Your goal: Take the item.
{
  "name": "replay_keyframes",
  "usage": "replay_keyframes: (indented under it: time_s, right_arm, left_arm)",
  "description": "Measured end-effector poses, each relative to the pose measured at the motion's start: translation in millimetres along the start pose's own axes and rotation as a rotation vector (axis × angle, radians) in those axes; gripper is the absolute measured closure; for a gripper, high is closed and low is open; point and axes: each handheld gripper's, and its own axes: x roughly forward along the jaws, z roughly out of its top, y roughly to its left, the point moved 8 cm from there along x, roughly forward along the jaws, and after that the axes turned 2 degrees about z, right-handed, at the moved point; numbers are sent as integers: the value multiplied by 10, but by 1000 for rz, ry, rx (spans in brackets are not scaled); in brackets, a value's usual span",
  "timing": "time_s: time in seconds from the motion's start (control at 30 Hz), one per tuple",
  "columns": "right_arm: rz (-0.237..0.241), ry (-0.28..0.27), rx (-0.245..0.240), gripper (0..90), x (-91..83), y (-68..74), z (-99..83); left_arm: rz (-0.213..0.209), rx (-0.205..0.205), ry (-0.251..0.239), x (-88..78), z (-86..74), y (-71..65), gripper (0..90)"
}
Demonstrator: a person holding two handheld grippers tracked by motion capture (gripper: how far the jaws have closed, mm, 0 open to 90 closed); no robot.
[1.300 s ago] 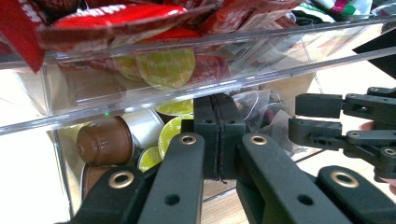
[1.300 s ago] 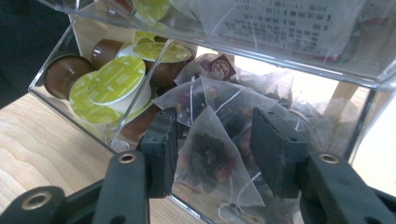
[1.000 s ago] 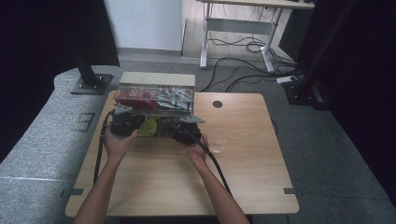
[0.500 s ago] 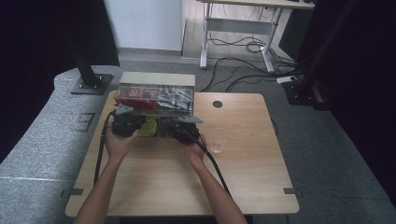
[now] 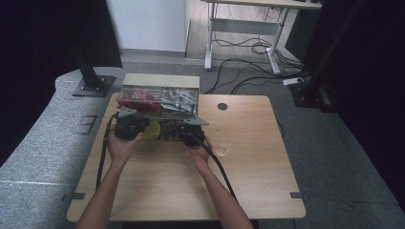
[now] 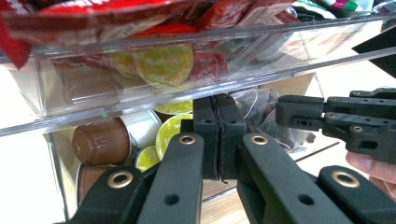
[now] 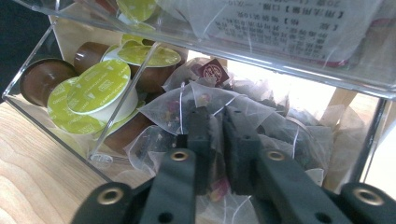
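At the table's [image 5: 248, 181] far edge stands our clear organizer [image 5: 160, 102]. Our left gripper [image 6: 218, 135] is clenched empty; our right gripper [image 7: 217, 140], just closing, pinches a tea bag [image 7: 187, 109] in the lower drawer. Next, we lift out gently.

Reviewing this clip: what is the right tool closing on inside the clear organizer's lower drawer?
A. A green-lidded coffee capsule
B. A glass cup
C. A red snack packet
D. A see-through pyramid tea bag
D: in the right gripper view the right tool has just been closing, its jaws pinching a see-through tea bag, with the green-lidded capsules off to one side.
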Motion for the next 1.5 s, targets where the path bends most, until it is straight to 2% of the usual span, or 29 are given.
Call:
replay_keyframes:
  time_s: [0.33,0.8,1.5]
  right_arm:
    - [27,-3,5,883,-30,2,1]
    - [77,-54,-4,887,-275,81,138]
    - [95,-86,-13,887,-482,76,209]
  left_arm:
    - [-1,-1,-1,1,-12,3,889]
    - [5,-5,-4,1,-15,14,893]
    - [12,-6,-1,5,-14,9,897]
